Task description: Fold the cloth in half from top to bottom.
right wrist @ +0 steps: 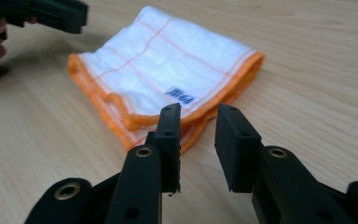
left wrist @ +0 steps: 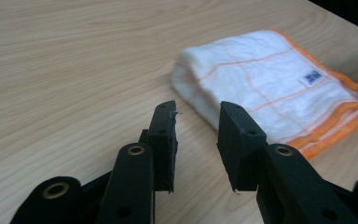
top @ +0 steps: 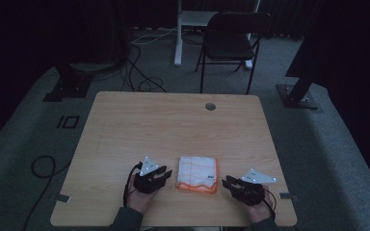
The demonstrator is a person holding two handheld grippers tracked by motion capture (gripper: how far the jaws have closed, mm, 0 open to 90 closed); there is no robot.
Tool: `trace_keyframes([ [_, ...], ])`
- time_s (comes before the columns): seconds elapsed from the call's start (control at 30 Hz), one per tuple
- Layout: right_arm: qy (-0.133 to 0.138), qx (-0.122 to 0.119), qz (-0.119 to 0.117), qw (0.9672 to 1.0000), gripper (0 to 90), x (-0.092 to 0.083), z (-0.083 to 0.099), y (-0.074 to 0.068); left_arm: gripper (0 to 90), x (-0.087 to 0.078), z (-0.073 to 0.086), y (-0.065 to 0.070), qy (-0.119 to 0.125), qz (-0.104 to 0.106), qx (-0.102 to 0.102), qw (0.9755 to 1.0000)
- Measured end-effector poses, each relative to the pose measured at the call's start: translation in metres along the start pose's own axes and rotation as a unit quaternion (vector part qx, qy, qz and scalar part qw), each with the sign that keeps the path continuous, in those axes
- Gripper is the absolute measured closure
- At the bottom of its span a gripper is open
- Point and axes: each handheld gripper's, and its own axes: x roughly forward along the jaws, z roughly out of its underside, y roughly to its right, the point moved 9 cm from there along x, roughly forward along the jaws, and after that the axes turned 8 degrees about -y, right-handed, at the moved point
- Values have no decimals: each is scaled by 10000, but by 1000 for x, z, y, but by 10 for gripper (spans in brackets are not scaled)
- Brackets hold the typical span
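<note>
While my left claw (left wrist: 196, 140) sat low at the bottom of its own frame, its two black jaws stood apart with bare wood showing in the gap, pinching nothing. Just past the tips, toward the upper right of that frame, lay the folded cloth (left wrist: 270, 88), its rounded folded side turned toward me and its orange hem running down the right.

My right claw (right wrist: 198, 142) was the same: jaws spread, nothing between them, pointing at the cloth's orange-edged corner (right wrist: 168, 79) in the middle of its frame. From above, the cloth (top: 198, 173) lay flat on the table (top: 173, 125) in the lower centre of the frame, between my left claw (top: 150, 175) and my right claw (top: 243, 186), near both and touching neither.

I judged the cloth light, soft and limp; it would sag and unfold if lifted from one point, and it would not slip or break. Its stacked layers looked thick enough for a jaw to bite. The best hold, I thought, was at the hemmed edges on the right side, where the layers lay open and one could be picked off. On the left, the fold offered a plump, firm edge if the whole stack was to be taken.
</note>
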Motion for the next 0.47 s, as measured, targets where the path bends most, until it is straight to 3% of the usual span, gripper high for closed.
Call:
trace_keyframes([
  [0.13,82,90,60,9999,691,-3,-1,7,681,-7,2,-13,41,-130,-71,9999],
  [0.47,154,176,131,9996,690,-5,-2,15,680,-14,5,-26,98,-262,-175,9995],
])
